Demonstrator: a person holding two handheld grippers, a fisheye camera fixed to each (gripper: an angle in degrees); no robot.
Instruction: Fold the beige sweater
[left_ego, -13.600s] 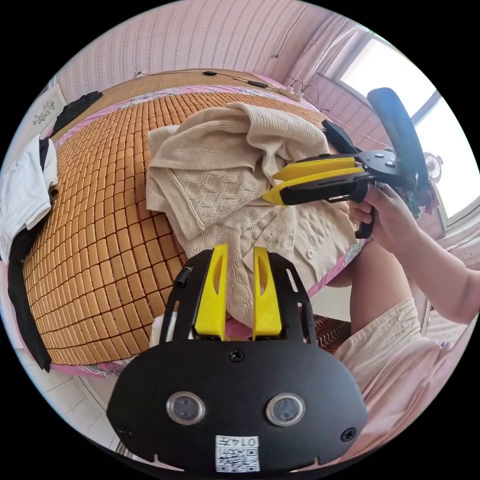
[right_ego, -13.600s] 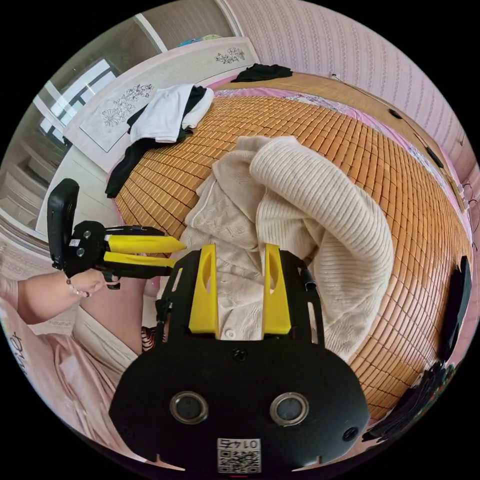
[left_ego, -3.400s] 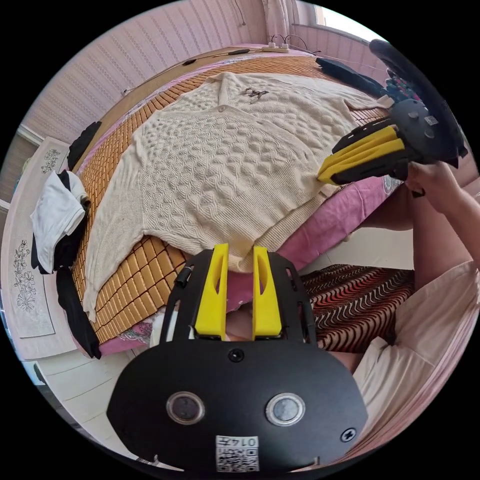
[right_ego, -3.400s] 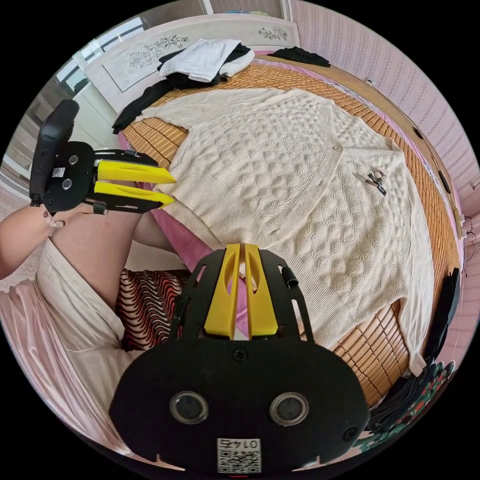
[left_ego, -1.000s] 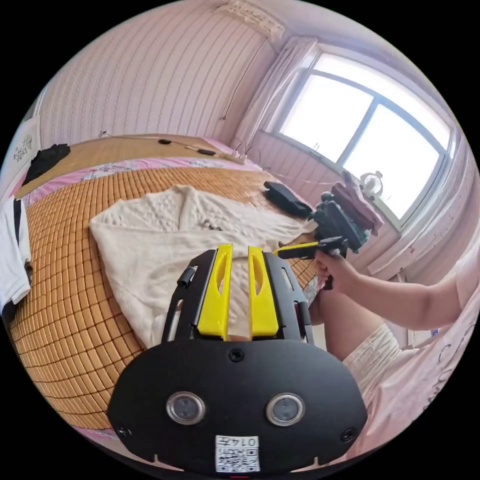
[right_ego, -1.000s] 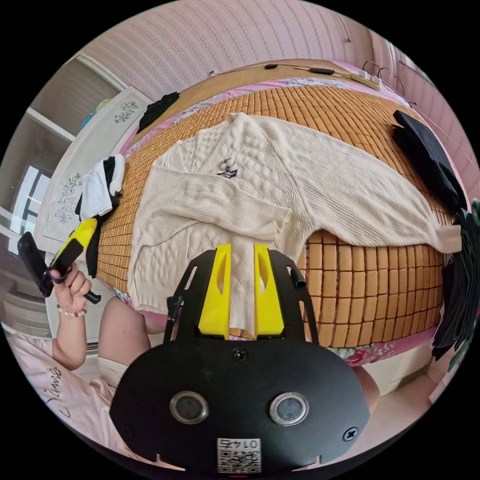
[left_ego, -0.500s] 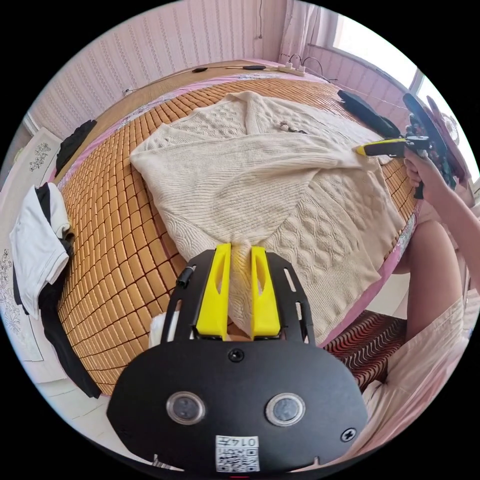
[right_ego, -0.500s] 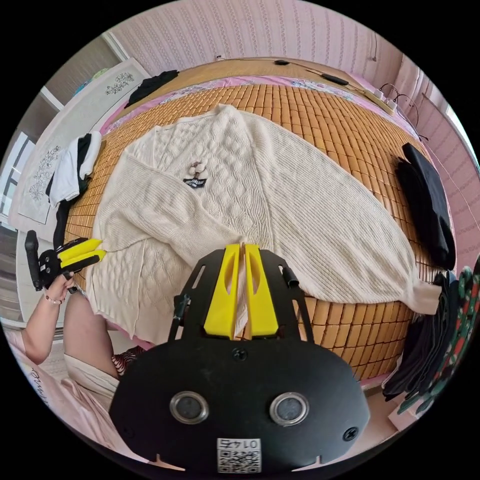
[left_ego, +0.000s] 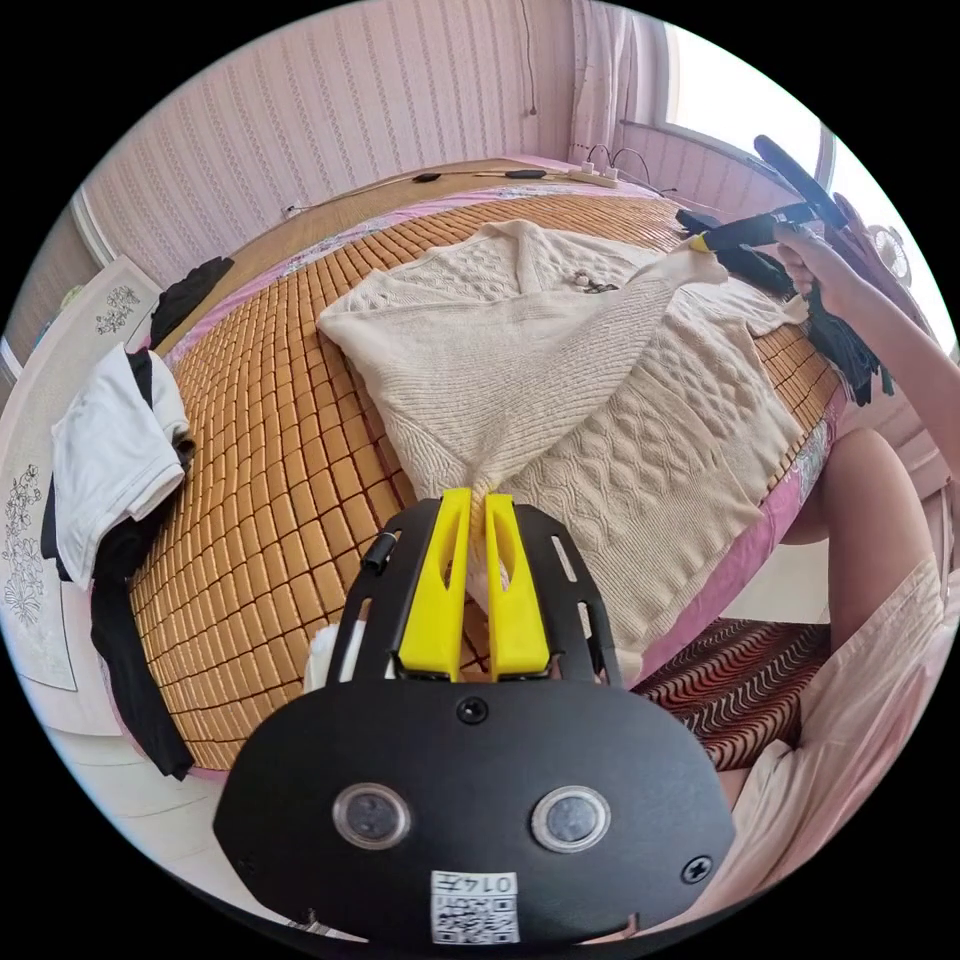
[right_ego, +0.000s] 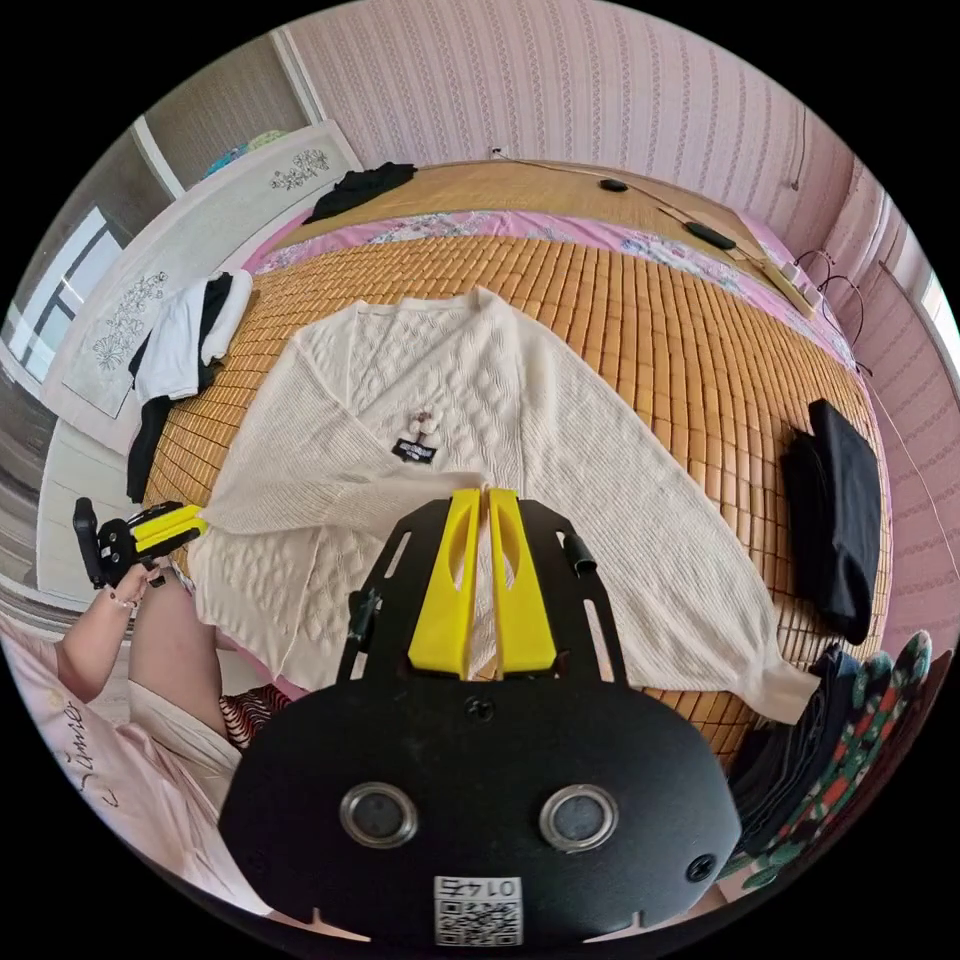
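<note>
The beige sweater lies front-up on the bamboo mat, one sleeve drawn slantwise across its chest. My left gripper is shut on the sweater's near side, where that sleeve starts. At the far right of the left gripper view, my right gripper holds the sleeve's cuff above the far side. In the right gripper view my right gripper is shut on knit fabric, and the left gripper grips the sweater at its left edge. The other sleeve stretches out to the lower right.
White and black clothes lie heaped at the bed's head end. A folded black garment rests on the mat beside the free sleeve, with a patterned pile past the bed edge. The person's leg and a striped rug are beside the bed.
The right gripper has carried the sleeve cuff further across the chest, pulling the sleeve taut. Both pairs of jaws have narrowed onto the fabric since a second ago.
</note>
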